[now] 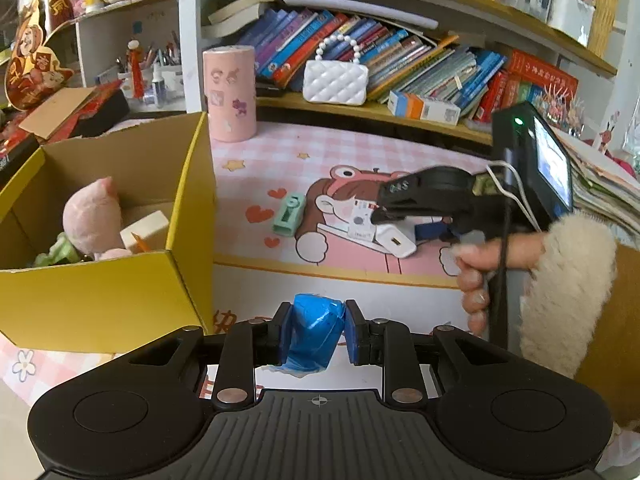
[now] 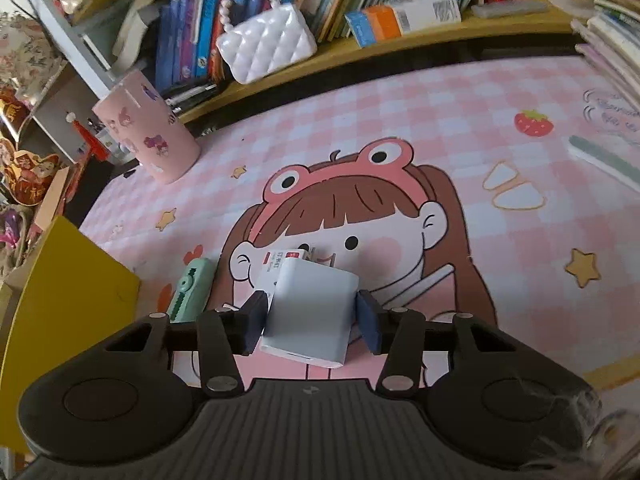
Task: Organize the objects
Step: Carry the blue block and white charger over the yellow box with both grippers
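Note:
My left gripper (image 1: 316, 330) is shut on a blue-taped roll (image 1: 314, 334), held above the mat's front edge, just right of the yellow cardboard box (image 1: 100, 300). The box holds a pink plush toy (image 1: 94, 220) and a white block (image 1: 146, 228). My right gripper (image 2: 310, 322) has its jaws on both sides of a white power bank (image 2: 310, 316) lying on the pink mat; the blue pads (image 2: 370, 326) look close to its edges, contact unclear. The right gripper also shows in the left wrist view (image 1: 400, 216). A white card (image 2: 280, 262) lies under the power bank. A green stapler-like item (image 2: 192, 290) lies to its left.
A pink cylinder (image 1: 230, 94) stands at the mat's back left. A white quilted purse (image 1: 335, 80) and rows of books sit on the shelf behind. A stack of books (image 2: 612, 52) lies at the right. A green-white strip (image 2: 604, 162) lies on the mat's right.

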Demonstrator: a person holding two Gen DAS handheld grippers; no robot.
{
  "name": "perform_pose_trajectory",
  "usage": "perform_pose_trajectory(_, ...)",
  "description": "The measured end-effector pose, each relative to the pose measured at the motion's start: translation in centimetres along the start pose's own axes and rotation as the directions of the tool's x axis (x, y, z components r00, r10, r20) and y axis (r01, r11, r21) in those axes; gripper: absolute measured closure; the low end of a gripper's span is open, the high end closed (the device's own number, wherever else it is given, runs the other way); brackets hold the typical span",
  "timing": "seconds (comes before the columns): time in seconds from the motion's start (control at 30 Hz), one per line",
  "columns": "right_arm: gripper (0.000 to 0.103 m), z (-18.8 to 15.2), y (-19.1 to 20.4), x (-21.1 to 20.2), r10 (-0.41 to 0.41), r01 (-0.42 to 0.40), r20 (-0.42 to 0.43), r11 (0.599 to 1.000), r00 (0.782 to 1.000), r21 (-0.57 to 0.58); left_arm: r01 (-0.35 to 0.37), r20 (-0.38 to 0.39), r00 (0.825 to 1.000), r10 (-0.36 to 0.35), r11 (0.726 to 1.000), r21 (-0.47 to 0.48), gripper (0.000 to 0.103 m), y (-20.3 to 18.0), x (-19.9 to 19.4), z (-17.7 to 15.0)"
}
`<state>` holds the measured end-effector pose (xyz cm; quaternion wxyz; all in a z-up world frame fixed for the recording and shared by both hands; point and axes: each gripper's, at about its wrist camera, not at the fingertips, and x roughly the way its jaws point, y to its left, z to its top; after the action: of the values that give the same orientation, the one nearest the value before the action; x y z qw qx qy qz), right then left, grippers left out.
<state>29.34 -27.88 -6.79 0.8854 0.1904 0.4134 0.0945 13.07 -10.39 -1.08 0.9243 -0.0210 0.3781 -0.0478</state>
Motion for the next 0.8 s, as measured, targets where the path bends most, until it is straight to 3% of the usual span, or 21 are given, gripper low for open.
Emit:
perform_pose_trajectory(0.4,0.057,-4.7,1.7,-8.7,0.007,-0.007,0.034,1.000,0.999,-0.025,0.046,0.010,0.999,-0.046,0.998,-0.040,0.079,2.2,-1.4,-1.3)
perform_pose_trajectory(0.8,0.057,-13.5,8.9,-14.3,0.004,-0.002,0.019,0.993,1.000,-0.120,0.056,0.035,0.998,-0.053,0.996,-0.074,0.079,8.2,-5.8,-4.9)
